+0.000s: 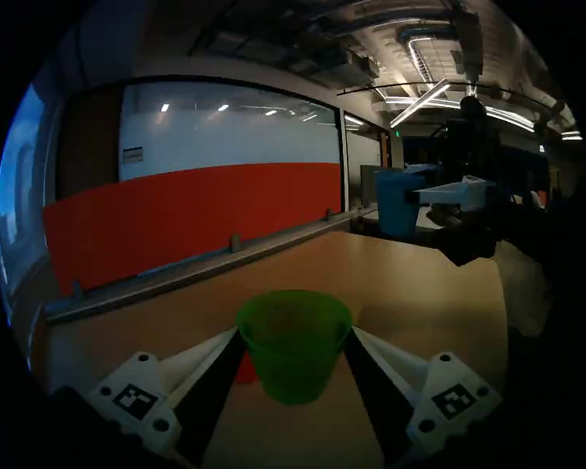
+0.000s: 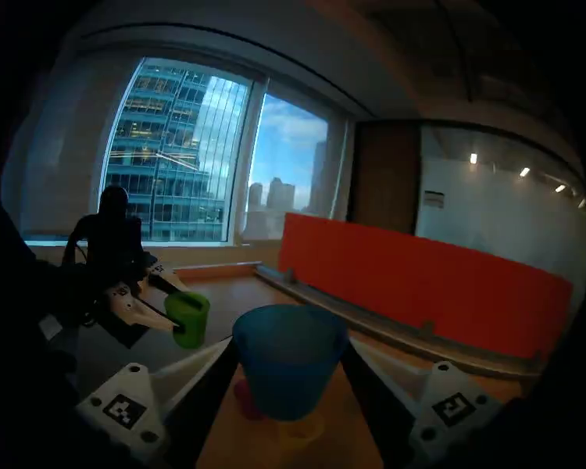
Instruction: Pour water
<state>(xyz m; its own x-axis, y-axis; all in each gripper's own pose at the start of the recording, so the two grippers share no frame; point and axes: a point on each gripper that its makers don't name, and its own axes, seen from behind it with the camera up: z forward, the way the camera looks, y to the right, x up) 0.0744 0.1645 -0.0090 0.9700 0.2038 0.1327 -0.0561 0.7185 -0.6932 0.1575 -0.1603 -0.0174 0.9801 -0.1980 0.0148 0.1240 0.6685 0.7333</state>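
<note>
My left gripper (image 1: 294, 336) is clamped on the green cup (image 1: 294, 352), upright at lower centre of the left gripper view, above the wooden table (image 1: 426, 289). My right gripper (image 2: 289, 345) pinches the blue cup (image 2: 289, 367), well apart from the green one. Under it 1 red thing (image 2: 244, 399) and 1 yellow thing (image 2: 297, 434) lie partly hidden. An orange partition (image 2: 426, 289) lines the table's far edge.

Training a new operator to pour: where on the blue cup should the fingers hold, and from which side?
Grip the blue cup on its upper wall, level from the side, as the right gripper does. It is upright and narrows downward, so it likely wedges between the fingers and the mouth is free.
</note>
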